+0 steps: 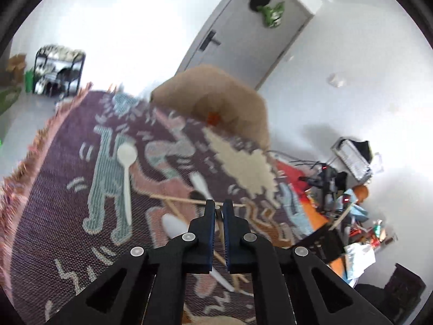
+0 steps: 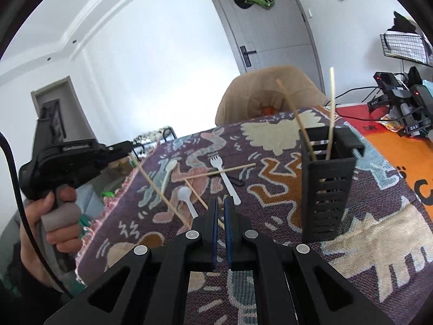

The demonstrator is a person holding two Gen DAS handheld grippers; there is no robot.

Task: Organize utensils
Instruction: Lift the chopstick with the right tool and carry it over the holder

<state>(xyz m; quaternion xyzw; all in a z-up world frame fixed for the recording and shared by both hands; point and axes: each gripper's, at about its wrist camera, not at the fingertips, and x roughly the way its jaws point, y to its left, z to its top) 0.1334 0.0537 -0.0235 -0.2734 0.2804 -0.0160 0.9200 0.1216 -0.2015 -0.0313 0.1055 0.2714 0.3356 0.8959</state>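
Observation:
My left gripper (image 1: 218,206) is shut on a wooden chopstick (image 2: 159,193), lifted above the patterned cloth; in the right wrist view the left gripper (image 2: 127,146) holds it slanting down to the right. My right gripper (image 2: 221,201) is nearly shut and looks empty, low over the cloth. On the cloth lie a white spoon (image 1: 126,173), a second white spoon (image 2: 186,199), a white fork (image 2: 224,178) and two more chopsticks (image 2: 216,173). A black slatted utensil holder (image 2: 324,189) stands at the right with two chopsticks (image 2: 330,113) upright in it.
A patterned purple cloth (image 2: 270,216) covers the table. A tan chair back (image 2: 270,94) stands behind the far edge. Black devices with cables (image 2: 400,103) sit on an orange mat at the far right. A grey door (image 2: 270,27) is behind.

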